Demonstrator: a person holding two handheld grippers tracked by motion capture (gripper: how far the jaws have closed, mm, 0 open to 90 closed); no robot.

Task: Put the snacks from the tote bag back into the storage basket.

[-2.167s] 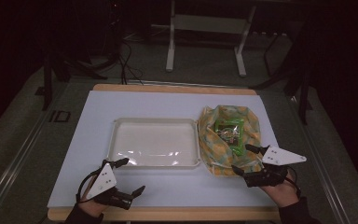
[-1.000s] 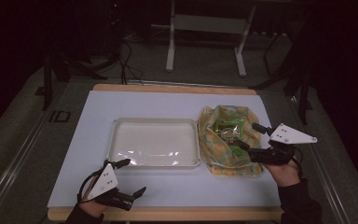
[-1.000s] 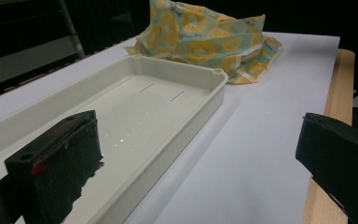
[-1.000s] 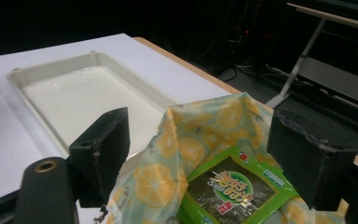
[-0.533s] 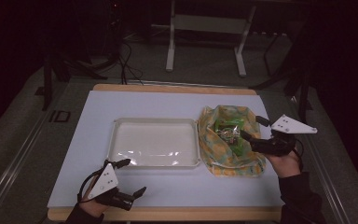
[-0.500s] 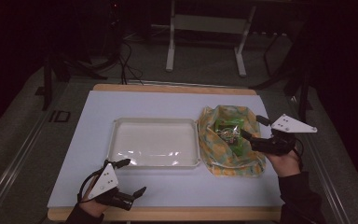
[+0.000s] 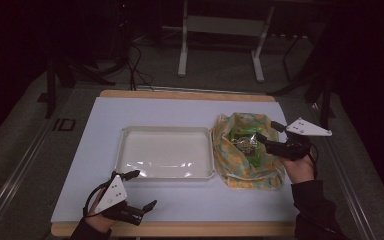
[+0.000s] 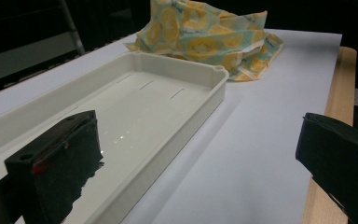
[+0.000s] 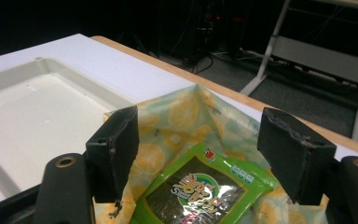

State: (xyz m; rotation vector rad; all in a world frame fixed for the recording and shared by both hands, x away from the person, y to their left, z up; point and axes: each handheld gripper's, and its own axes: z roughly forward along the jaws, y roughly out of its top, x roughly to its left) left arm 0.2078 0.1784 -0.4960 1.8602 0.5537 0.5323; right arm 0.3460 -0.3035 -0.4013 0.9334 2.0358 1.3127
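Right tool [image 7: 269, 133] poised over the open mouth of the yellow-patterned cloth bag [image 7: 246, 152] at the right side of the counter [image 7: 180, 107]. Jaws apart, just been closing a little, nothing pressed between them yet; they straddle the green snack packet [image 9: 205, 191], which lies flat on top inside the bag, likely lined up to pinch its far edge. White tray [image 7: 166, 152] sits empty just left of the bag, touching it or nearly so, a short carry for whatever comes out. Left tool [image 7: 139, 191] parked near the counter's front-left edge, jaws wide apart, holding nothing, clear of the work.
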